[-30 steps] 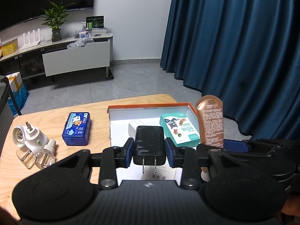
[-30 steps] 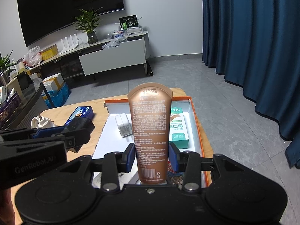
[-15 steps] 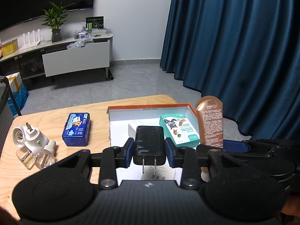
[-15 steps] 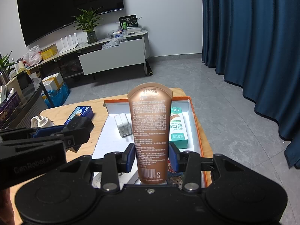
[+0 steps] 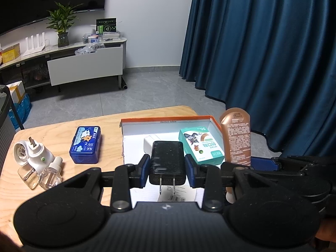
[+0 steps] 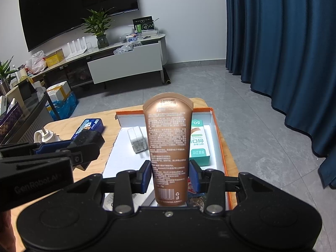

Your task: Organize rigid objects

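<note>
Two chargers [image 5: 167, 161] [image 5: 151, 143], one tube [image 6: 168, 147], one teal box [image 5: 200, 148], one blue case [image 5: 86, 147], two small bottles [image 5: 50, 175] [image 5: 26, 173].

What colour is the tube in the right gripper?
Metallic bronze-brown tube with white print; clearest in the right wrist view.

Dim room, cool cast; white box floor [image 5: 134, 145] brightest, glare on brown tube top [image 6: 168, 103], curtain [image 5: 273, 52] bowed by fisheye, corners vignetted black, focus sharp
</note>
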The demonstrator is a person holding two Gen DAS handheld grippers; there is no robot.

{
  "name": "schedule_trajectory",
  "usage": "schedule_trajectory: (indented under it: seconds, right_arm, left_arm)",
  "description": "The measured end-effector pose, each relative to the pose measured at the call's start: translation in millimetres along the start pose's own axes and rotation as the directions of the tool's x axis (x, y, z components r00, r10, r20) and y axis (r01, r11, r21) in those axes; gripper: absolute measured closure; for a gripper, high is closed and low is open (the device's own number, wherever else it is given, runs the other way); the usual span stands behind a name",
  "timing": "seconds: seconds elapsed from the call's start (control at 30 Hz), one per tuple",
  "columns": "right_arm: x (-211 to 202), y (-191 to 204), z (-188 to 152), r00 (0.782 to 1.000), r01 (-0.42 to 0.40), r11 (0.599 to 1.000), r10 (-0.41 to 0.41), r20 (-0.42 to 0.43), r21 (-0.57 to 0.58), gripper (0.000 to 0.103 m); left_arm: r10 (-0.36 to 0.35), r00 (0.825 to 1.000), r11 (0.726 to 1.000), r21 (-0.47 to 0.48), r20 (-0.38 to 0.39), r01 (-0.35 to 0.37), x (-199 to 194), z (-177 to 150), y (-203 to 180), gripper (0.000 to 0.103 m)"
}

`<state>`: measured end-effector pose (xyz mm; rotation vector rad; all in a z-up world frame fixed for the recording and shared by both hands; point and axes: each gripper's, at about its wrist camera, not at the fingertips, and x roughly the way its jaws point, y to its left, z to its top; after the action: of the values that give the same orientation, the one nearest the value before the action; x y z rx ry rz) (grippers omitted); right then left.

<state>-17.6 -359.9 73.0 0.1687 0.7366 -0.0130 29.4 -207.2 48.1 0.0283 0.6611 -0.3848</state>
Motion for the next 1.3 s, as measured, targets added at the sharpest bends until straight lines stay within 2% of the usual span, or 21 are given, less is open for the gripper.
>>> schedule_trajectory:
  seconds: [1.3]
  right_arm:
    - [4.9, 0.8, -4.5, 1.0, -0.002, 1.0, 0.002, -0.009, 0.005, 0.056]
  left_arm:
    - [-0.001, 1.0, 1.0, 0.002, -0.006, 0.001, 1.0, -1.8, 0.5, 0.067]
